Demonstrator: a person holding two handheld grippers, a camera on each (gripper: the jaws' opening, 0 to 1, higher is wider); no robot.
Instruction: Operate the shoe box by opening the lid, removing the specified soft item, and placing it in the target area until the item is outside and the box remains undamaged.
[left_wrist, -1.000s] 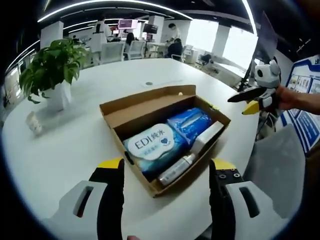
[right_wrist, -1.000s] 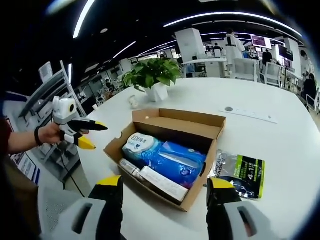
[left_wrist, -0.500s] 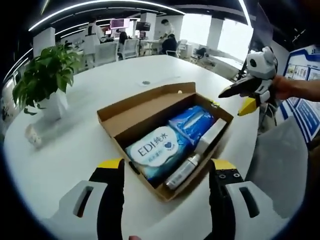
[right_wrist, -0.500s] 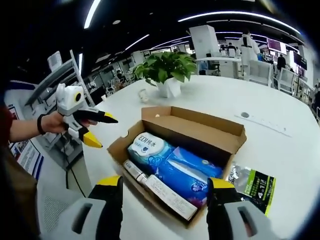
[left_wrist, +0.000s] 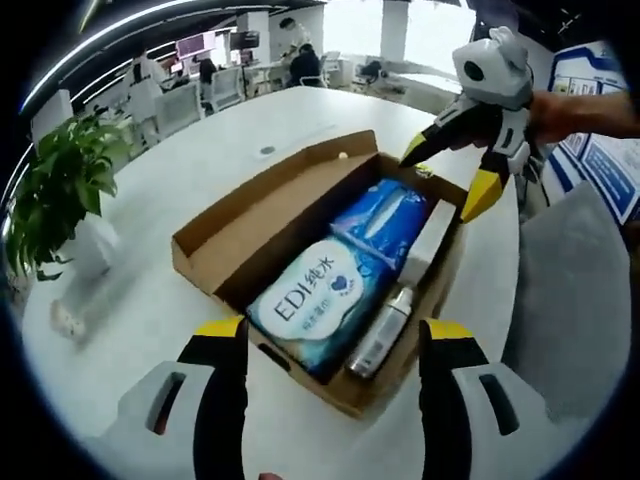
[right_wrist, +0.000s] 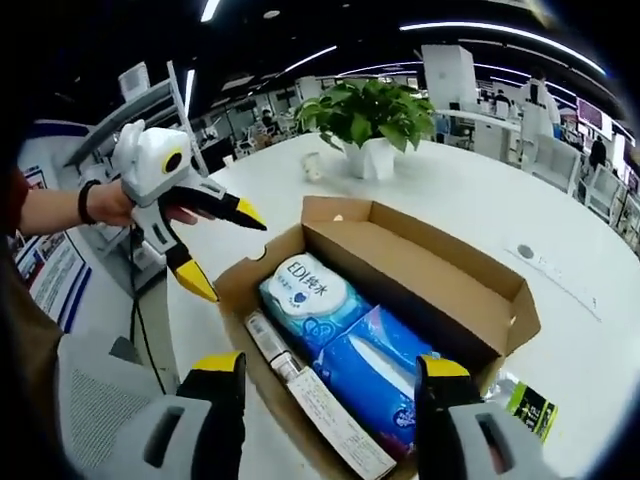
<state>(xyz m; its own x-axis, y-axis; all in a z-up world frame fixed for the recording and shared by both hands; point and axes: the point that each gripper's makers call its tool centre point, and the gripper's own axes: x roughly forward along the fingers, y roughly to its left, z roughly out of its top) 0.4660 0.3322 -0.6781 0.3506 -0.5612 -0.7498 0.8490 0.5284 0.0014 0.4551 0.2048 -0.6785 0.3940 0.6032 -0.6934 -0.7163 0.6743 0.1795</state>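
The brown shoe box (left_wrist: 215, 215) (right_wrist: 425, 255) lies on the white table with its lid folded back. Inside are a white and blue EDI wipes pack (left_wrist: 320, 298) (right_wrist: 300, 288), a blue soft pack (left_wrist: 385, 218) (right_wrist: 378, 368), a slim bottle (left_wrist: 382, 335) (right_wrist: 265, 340) and a long white carton (left_wrist: 432, 232) (right_wrist: 335, 425). My left gripper (left_wrist: 333, 330) (right_wrist: 232, 257) is open, just short of the box's wipes end. My right gripper (right_wrist: 328, 367) (left_wrist: 443, 180) is open too, hovering at the opposite end near the blue pack. Neither holds anything.
A potted plant (left_wrist: 55, 190) (right_wrist: 365, 120) stands on the table beyond the box. A green and black pouch (right_wrist: 530, 410) lies beside the box. Grey chair backs (left_wrist: 565, 300) (right_wrist: 100, 400) sit at the table's edge. Desks and people fill the office behind.
Both grippers have closed in on the box from opposite ends, so it looks larger in both views. The box and its contents stay as they were.
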